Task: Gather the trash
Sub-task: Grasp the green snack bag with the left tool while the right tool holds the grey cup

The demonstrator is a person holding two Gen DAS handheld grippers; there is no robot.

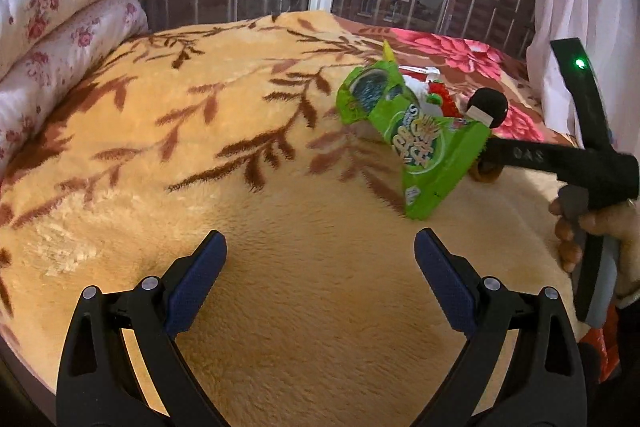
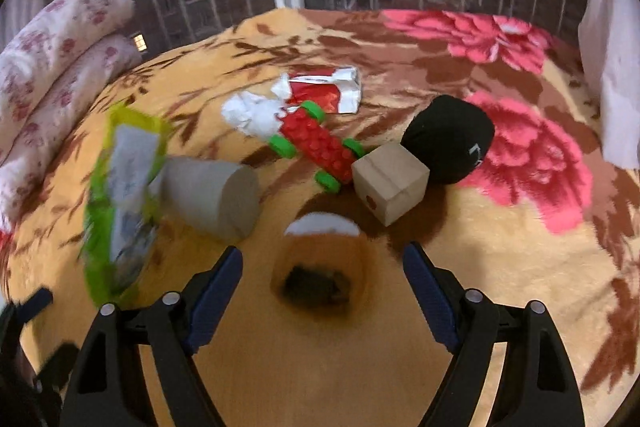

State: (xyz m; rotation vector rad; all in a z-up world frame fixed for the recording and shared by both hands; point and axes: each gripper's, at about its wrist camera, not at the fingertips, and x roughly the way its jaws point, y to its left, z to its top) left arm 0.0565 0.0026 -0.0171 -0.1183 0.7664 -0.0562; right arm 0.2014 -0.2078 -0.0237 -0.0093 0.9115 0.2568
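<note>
In the right wrist view my right gripper (image 2: 324, 255) is open just above a brown paper cup (image 2: 320, 259) with a white rim; the pads stand clear of it. To its left lie a grey paper roll (image 2: 212, 197) and a green snack wrapper (image 2: 120, 199). Farther back are crumpled white paper (image 2: 252, 115) and a red-and-white wrapper (image 2: 324, 89). My left gripper (image 1: 320, 239) is open and empty over bare blanket, with the green snack wrapper (image 1: 420, 139) ahead to its right.
Everything lies on a bed with a tan plush blanket (image 1: 280, 307). Among the litter are a red toy with green wheels (image 2: 316, 145), a wooden cube (image 2: 390, 183) and a black cap (image 2: 450, 139). A folded floral quilt (image 1: 60, 19) is at left, and a person's hand (image 1: 576, 227) at right.
</note>
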